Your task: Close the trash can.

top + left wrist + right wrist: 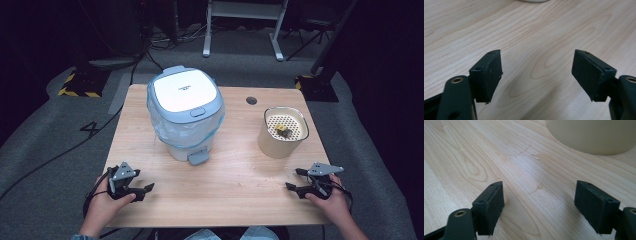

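Observation:
A white pedal bin (pixel 185 112) with a blue-rimmed lid, shut, and a clear plastic liner stands on the wooden table (pixel 235 185) at the middle left. Its blue pedal (pixel 198 157) faces me. At the right stands a cream round pot (pixel 282 131) with a perforated insert holding a small yellow and dark piece (pixel 282 131). My left gripper (pixel 142 181) rests near the front left corner, open and empty (pixel 536 72). My right gripper (pixel 293 179) rests near the front right, open and empty (pixel 539 202), just short of the cream pot (pixel 594 135).
A round cable hole (pixel 251 100) sits in the table's far edge. Bare wood lies between the two grippers. Beyond the table are grey carpet, cables and a white desk frame (pixel 245 25).

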{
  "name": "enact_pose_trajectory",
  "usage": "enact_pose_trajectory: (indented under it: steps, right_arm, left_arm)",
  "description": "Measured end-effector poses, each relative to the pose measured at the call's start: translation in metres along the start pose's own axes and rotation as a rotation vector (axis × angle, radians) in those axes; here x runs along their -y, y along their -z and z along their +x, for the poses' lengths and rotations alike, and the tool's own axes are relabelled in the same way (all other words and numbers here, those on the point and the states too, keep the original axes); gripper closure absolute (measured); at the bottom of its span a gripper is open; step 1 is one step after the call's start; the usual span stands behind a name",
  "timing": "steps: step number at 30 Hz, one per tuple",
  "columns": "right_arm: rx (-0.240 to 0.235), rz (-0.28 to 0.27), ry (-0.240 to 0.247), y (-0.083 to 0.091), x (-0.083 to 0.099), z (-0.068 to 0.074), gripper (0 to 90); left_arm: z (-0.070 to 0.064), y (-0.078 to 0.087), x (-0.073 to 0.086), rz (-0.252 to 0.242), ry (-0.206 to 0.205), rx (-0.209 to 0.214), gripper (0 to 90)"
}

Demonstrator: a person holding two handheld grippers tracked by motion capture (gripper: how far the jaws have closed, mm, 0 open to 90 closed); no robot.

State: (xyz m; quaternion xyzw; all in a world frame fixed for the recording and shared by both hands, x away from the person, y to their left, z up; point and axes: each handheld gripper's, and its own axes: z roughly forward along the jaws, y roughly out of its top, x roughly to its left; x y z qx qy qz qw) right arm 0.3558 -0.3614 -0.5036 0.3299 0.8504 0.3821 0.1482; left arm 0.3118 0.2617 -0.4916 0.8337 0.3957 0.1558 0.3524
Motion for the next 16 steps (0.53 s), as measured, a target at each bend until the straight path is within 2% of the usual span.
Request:
enact_pose_trajectory:
  steps: [3,4,5,6,7,16]
  right_arm:
    - [-0.001,0.001,0.003,0.000,0.000,0.000,23.3]
    - [-0.001,0.001,0.003,0.000,0.000,0.000,23.3]
    - [-0.001,0.001,0.003,0.000,0.000,0.000,23.3]
    - [-0.002,0.001,0.005,0.000,0.000,0.000,23.3]
    - [-0.002,0.001,0.005,0.000,0.000,0.000,23.2]
    - [-0.002,0.002,0.005,0.000,0.000,0.000,23.0]
  left_arm:
    - [0.000,-0.009,0.002,0.051,-0.038,-0.069,17.3]
    - [0.001,-0.014,0.003,0.019,-0.011,-0.046,15.4]
    - [0.001,-0.014,0.003,0.019,-0.011,-0.046,15.5]
    - [0.001,-0.015,0.003,0.024,0.020,-0.034,15.5]
    - [0.002,-0.015,0.003,0.028,0.027,-0.029,14.9]
    - [0.003,-0.016,0.003,0.029,0.026,-0.029,14.4]
